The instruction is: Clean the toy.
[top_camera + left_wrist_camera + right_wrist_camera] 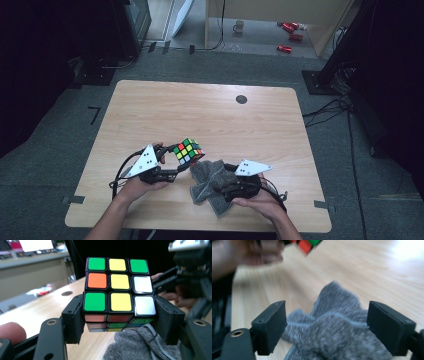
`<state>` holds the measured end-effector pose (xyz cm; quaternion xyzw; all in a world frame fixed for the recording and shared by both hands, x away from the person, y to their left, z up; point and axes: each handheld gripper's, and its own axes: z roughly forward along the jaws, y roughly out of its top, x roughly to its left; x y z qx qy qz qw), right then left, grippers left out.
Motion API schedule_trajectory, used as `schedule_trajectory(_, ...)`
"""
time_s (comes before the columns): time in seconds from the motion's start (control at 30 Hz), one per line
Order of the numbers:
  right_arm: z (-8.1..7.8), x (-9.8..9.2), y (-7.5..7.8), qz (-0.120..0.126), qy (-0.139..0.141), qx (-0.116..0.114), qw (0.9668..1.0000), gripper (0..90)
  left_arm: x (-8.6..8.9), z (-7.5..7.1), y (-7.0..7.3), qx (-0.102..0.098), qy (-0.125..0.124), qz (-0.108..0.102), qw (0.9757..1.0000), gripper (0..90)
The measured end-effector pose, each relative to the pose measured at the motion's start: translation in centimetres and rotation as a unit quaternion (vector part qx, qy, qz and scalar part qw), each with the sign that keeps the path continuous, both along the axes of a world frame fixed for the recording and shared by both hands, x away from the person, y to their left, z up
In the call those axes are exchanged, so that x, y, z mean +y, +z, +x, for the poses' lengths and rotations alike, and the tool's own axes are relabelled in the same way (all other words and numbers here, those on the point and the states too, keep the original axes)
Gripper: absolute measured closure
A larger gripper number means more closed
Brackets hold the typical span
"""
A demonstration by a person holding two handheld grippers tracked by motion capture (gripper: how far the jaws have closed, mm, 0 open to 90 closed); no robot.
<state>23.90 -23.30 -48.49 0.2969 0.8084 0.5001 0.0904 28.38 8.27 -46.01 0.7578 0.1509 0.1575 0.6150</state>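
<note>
Left gripper view is showing the cube (119, 290) sitting between the left gripper's (119, 317) two black jaws, which are pinching it by its lower layer, one pad against each side. The face turned to the camera is showing green, yellow and green along the top, orange, yellow and white across the middle, and green, yellow and white at the bottom. Just below the cube, under the jaws, the grey cloth (140, 345) is lying crumpled on the table (50, 307). Beyond the cube, to its right, the right gripper (192, 277) is standing close by.

In the high view the cube (188, 150) is being held clear of the table (200, 110) at the tip of the left gripper (177, 160), with the cloth (207, 182) lying just beside it, between the two grippers. The right gripper (227, 187) is resting on the cloth's near side, and a hand is wrapping each gripper from below.

In the right gripper view the right gripper (327, 327) is standing with its jaws spread wide, and the cloth (337, 327) is bunching up between them; the pads are not pressing on it. Ahead of these jaws and up to their left, a corner of the cube (305, 244) is hanging above the table (374, 277), next to the blurred left hand (249, 255).
</note>
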Motion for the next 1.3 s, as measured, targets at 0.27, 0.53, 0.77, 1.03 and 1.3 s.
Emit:
schedule_trajectory(0.27, 0.0, 1.8, -3.1, -0.144, -0.008, -0.001, 0.9895, 20.1, 0.0, 0.1, 0.2, 0.038, -0.014, 0.01, 0.9991, 35.2)
schedule_trajectory(0.53, 0.6, 0.1, -2.7, -0.129, -0.037, -0.002, 0.991, 75.0, -0.4, 0.0, 0.0, 0.058, -0.025, 0.027, 0.9976, 35.2)
schedule_trajectory(0.77, 0.6, -2.2, 1.3, 0.005, -0.11, -0.034, 0.9933, 76.3, -2.0, -0.3, -0.7, 0.063, -0.042, 0.07, 0.9947, 35.2)
schedule_trajectory(1.03, -1.0, -0.1, 4.3, 0.053, -0.098, -0.058, 0.9921, 75.8, -5.2, -1.0, -1.2, 0.065, -0.037, 0.154, 0.9853, 35.2)
schedule_trajectory(1.3, -1.0, 1.5, 4.1, 0.064, -0.082, -0.018, 0.9944, 75.7, -6.6, -1.7, -0.7, 0.043, -0.011, 0.201, 0.9786, 35.3)
